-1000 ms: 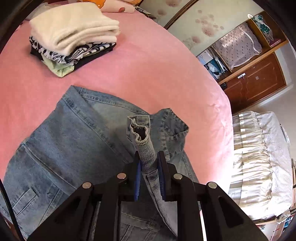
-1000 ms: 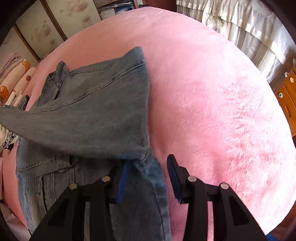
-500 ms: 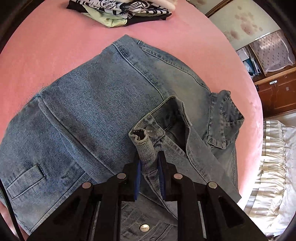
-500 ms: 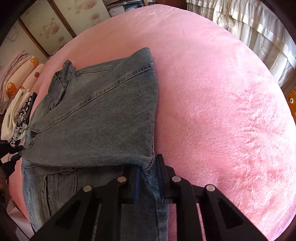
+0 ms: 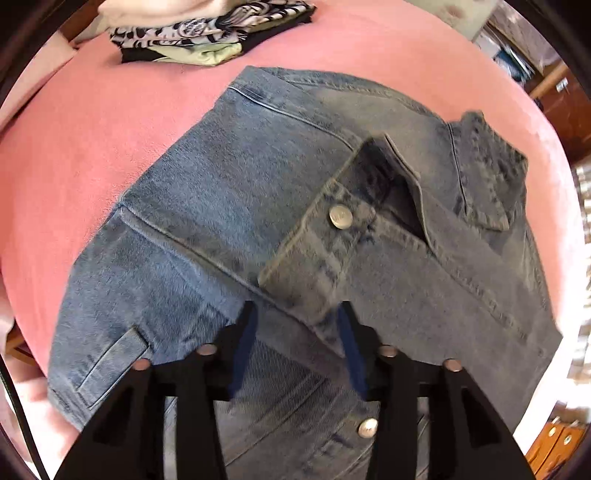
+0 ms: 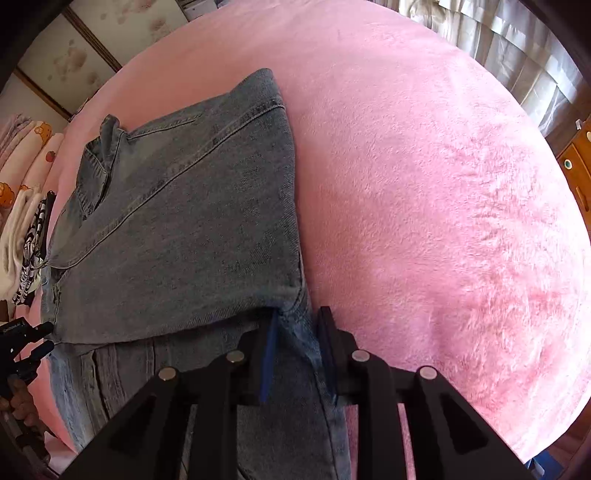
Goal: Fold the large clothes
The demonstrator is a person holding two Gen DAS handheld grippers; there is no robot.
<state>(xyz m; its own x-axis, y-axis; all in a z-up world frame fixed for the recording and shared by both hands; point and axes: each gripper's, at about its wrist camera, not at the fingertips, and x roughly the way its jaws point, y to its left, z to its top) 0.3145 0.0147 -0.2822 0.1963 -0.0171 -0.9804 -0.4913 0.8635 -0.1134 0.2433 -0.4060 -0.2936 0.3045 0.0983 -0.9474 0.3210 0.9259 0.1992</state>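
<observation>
Now both tongs (image 5: pixel 295 332) steeply down over denim jacket (image 6: pixel 184 229).

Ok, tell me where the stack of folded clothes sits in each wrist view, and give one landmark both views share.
Left wrist view: the stack of folded clothes lies at the top edge, left of centre, on the pink blanket beyond the denim jacket.
Right wrist view: the stack sits at the far left edge, partly cut off, left of the jacket.
Shared landmark: the jacket's collar.
</observation>
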